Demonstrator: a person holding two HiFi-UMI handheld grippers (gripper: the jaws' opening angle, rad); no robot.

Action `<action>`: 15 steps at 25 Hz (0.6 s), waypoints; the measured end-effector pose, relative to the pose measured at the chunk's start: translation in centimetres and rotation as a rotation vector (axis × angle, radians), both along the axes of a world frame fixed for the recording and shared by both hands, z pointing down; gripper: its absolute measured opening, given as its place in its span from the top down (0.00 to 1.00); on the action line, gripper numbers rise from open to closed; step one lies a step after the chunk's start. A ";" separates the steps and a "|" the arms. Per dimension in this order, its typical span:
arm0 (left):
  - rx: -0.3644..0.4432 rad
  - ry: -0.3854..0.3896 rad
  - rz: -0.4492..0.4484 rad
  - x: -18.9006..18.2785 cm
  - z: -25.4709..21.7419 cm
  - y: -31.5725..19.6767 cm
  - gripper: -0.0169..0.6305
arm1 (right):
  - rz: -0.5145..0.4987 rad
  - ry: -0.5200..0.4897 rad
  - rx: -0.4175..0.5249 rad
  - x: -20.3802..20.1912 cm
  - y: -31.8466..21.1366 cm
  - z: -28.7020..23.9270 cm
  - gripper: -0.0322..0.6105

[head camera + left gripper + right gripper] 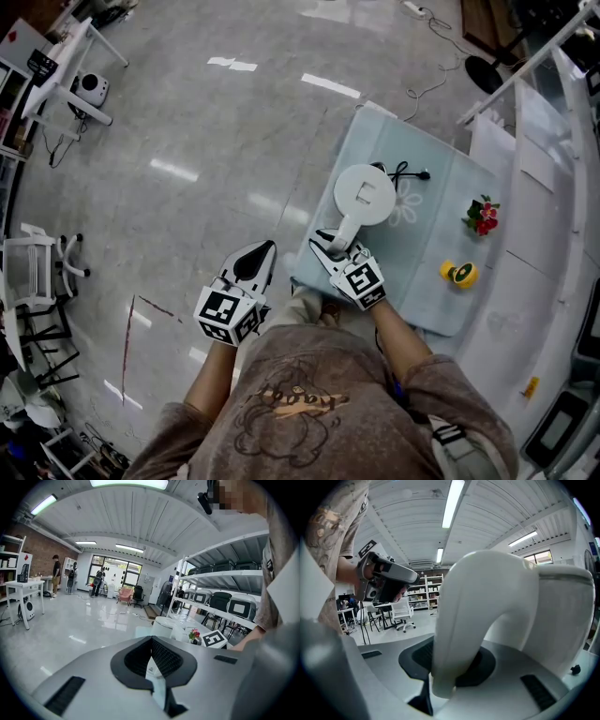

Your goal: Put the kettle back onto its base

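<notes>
A white kettle [364, 192] stands over the far part of a pale blue glass table [422, 272], seen from above. Its handle [459, 620] runs back toward me. My right gripper [334, 249] is shut on that handle, and its dark pads press both sides in the right gripper view [452, 663]. The kettle body [553, 616] fills that view's right side. The base is hidden under the kettle; only a black cord [405, 173] shows beside it. My left gripper [257, 261] hangs off the table's left edge over the floor, shut and holding nothing [151, 641].
A small red flower [482, 216] and a yellow tape roll [459, 274] lie on the table's right half. White shelving [553, 187] runs along the right. A white desk [66, 66] and a white chair [37, 272] stand far left on the glossy floor.
</notes>
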State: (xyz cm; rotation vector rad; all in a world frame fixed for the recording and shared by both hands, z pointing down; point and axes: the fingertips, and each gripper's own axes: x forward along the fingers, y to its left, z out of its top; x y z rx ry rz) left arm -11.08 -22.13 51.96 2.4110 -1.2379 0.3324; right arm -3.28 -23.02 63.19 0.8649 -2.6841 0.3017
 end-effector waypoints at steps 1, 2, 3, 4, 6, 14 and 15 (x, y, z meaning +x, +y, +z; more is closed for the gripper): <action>0.002 -0.001 0.002 0.0 0.0 0.0 0.94 | -0.002 0.005 0.002 0.0 0.1 0.1 0.81; 0.005 -0.003 0.004 0.0 0.1 0.0 0.94 | -0.004 0.010 0.006 0.0 0.2 0.3 0.81; 0.009 -0.006 0.005 0.0 0.3 0.0 0.94 | -0.006 0.015 0.010 -0.1 0.3 0.5 0.81; 0.011 -0.008 0.006 0.0 0.3 0.0 0.94 | -0.008 0.020 0.015 -0.1 0.4 0.7 0.81; 0.008 -0.004 0.007 0.1 0.3 0.2 0.94 | -0.011 0.030 0.023 -0.2 0.6 1.0 0.81; 0.000 0.009 0.017 0.2 0.2 0.5 0.94 | -0.004 0.057 0.045 -0.4 1.1 1.6 0.79; -0.001 0.010 0.019 0.3 0.1 0.6 0.94 | -0.003 0.063 0.045 -0.4 1.2 1.6 0.79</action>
